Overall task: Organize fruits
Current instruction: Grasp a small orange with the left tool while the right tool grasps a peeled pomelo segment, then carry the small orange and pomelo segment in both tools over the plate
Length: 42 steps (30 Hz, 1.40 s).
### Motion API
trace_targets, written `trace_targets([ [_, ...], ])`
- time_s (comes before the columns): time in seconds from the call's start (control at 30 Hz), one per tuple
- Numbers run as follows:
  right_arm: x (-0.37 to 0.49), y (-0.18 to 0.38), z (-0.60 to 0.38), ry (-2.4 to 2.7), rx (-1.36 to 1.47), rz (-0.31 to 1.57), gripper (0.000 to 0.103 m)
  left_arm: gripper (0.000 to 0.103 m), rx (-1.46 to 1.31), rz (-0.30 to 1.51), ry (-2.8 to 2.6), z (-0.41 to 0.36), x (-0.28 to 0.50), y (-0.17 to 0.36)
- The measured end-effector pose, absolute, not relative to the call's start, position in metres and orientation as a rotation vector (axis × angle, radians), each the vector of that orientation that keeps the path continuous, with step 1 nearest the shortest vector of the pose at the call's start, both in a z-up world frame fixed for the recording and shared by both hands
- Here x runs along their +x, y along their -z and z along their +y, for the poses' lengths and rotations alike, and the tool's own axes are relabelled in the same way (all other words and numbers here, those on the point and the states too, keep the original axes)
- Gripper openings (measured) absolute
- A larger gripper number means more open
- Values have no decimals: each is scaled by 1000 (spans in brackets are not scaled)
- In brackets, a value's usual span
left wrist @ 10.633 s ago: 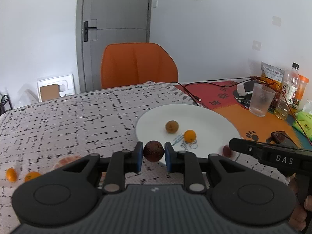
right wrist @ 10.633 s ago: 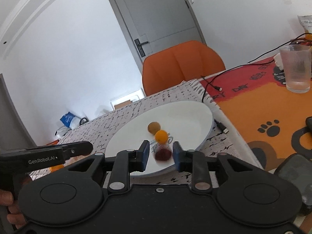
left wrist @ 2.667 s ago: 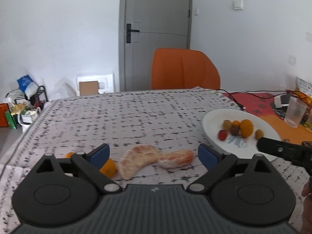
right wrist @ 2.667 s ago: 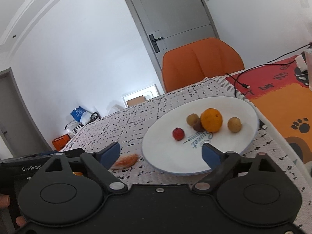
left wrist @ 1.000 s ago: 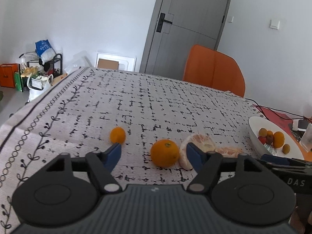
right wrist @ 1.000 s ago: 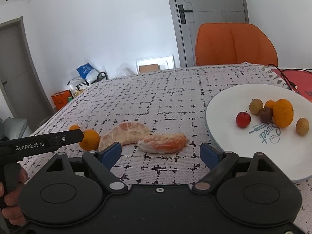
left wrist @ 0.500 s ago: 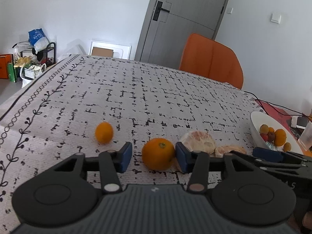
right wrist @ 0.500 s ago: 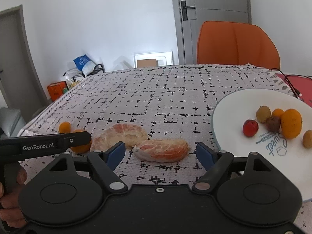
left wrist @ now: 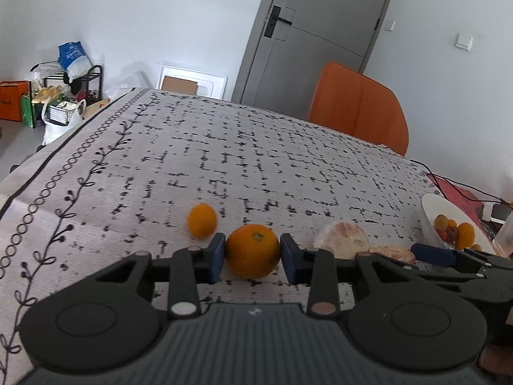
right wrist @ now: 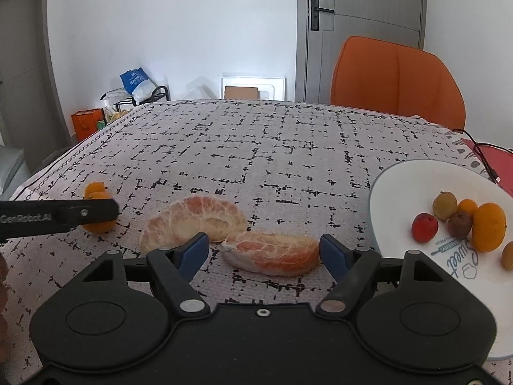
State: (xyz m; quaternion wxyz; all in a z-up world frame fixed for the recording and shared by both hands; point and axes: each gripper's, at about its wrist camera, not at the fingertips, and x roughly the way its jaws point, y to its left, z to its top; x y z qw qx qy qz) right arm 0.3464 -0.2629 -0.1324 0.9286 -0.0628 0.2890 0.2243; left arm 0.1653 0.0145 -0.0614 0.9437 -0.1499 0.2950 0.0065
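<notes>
Our left hand-held gripper (left wrist: 252, 258) has its blue pads pressed against both sides of the orange (left wrist: 252, 251), which sits on the table (left wrist: 256, 166), so we judge the grasp made but the lift not begun. Just to its far left lies a small kumquat (left wrist: 202, 219). Our right hand-held gripper (right wrist: 264, 253) is spread wide with nothing held, its pads either side of the nearer peeled citrus segment (right wrist: 272, 253), not touching it; a larger peeled piece (right wrist: 192, 221) lies just beside that one, to the left.

Further right stands the white plate (right wrist: 400, 186), already holding several small fruits and one orange fruit (right wrist: 488, 226). We read the step as collecting loose fruit onto that plate. Next, we would lift the orange clear, carry it right over the peeled pieces and set it on bare plate. The right side needs to close on the segment gently, since it looks soft.
</notes>
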Motion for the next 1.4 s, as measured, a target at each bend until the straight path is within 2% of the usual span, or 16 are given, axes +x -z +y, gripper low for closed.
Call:
trace_targets([
  [0.1, 346, 135, -257, -446, -167, 584, 74, 36, -307, 600, -22, 19, 161, 61],
  [0.2, 345, 137, -254, -421, -203, 569, 65, 36, -311, 599, -31, 23, 157, 61],
  [0.27, 344, 136, -256, -427, -202, 565, 64, 36, -311, 598, -36, 25, 156, 61],
  [0.67, 320, 130, -263, -529, -125, 575, 63, 36, -304, 587, -23, 18, 144, 59],
  [1.4, 306, 96, -318, -492, 26, 449, 62, 36, -231, 565, 63, -30, 147, 38],
])
